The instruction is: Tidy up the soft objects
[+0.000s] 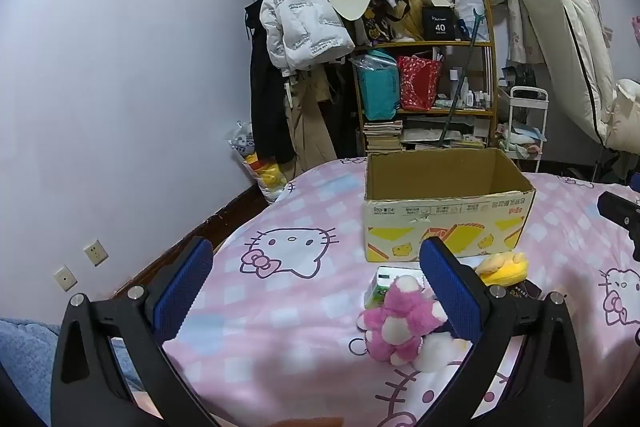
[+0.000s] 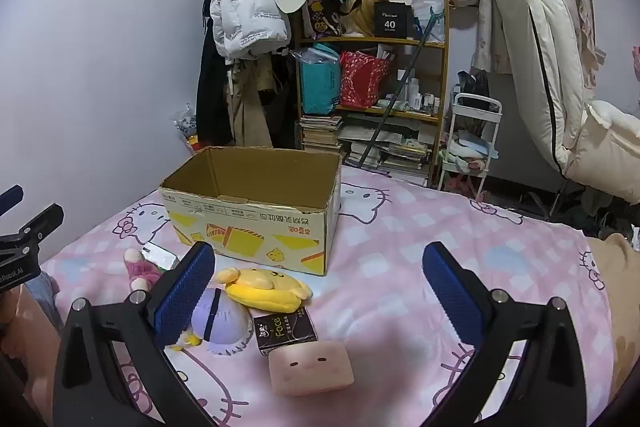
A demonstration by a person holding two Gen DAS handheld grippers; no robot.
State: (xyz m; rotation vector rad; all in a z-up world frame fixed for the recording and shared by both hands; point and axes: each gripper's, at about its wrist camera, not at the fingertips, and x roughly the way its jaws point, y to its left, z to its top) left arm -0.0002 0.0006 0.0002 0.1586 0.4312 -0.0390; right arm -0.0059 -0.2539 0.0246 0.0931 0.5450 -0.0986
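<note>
Both claws gape empty above the bed.
Our left claw [image 1: 316,291] sits nearest the fluffy pink-and-white plush toy [image 1: 400,323], seemingly just right of centre; our right claw [image 2: 320,291] hovers wide.

A: The bedsheet [image 2: 400,227] is pink with pale blue and white checks and white cartoon cats outlined in purple, each with a pink bow.

B: And the cardboard box [image 2: 256,223]? Brown inside, cream outside with yellow shapes, orange stripes and dark print.

A: Yes. In front of it lies a yellow plush toy [image 2: 266,287] with a paler cream top. Next to that, a lilac plush [image 2: 218,323] with a dark band.

B: The small carton [image 2: 285,333] is black with pale lettering, and the squishy block [image 2: 311,367] is peach-pink with two dark dots.

A: The fluffy bear [image 1: 400,323] is bright pink with white patches. Each hand-held gripper [image 2: 316,291] is black with blue textured pads [image 2: 182,295].
</note>
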